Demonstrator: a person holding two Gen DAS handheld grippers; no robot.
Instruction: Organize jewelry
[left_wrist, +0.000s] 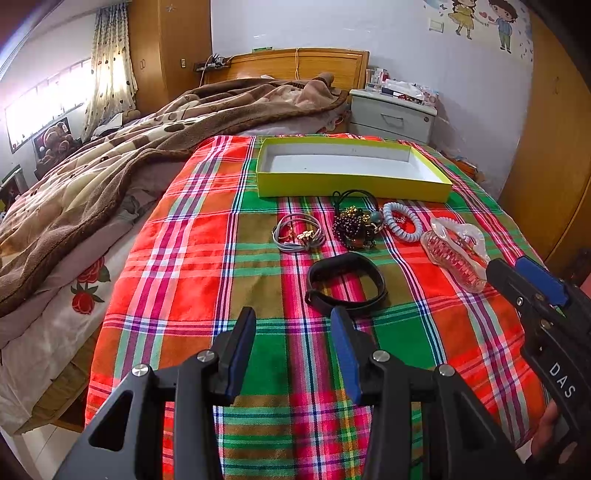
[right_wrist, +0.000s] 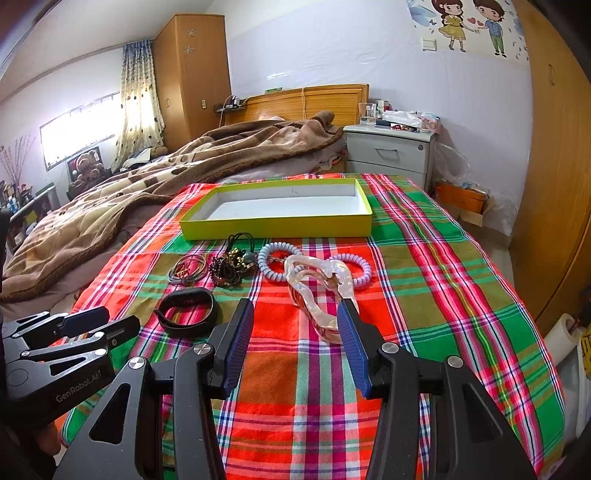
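Note:
A yellow-green box (left_wrist: 351, 188) (right_wrist: 277, 223) with a white inside stands empty on the plaid cloth. In front of it lie grey hair ties (left_wrist: 297, 234) (right_wrist: 186, 273), a dark bead cluster (left_wrist: 352, 223) (right_wrist: 229, 267), a pale blue coil tie (left_wrist: 402, 221) (right_wrist: 273, 260), a clear pink hair claw (left_wrist: 456, 254) (right_wrist: 317, 295) and a black wristband (left_wrist: 347, 282) (right_wrist: 188, 310). My left gripper (left_wrist: 293, 325) is open just short of the wristband. My right gripper (right_wrist: 295, 314) is open, its right finger beside the hair claw.
The plaid cloth (left_wrist: 184, 288) covers the bed's foot. A brown blanket (left_wrist: 110, 158) lies heaped to the left. A grey nightstand (right_wrist: 389, 151) stands behind the box, a wooden wardrobe (right_wrist: 550, 184) at right. A second coil tie (right_wrist: 360, 271) lies behind the claw.

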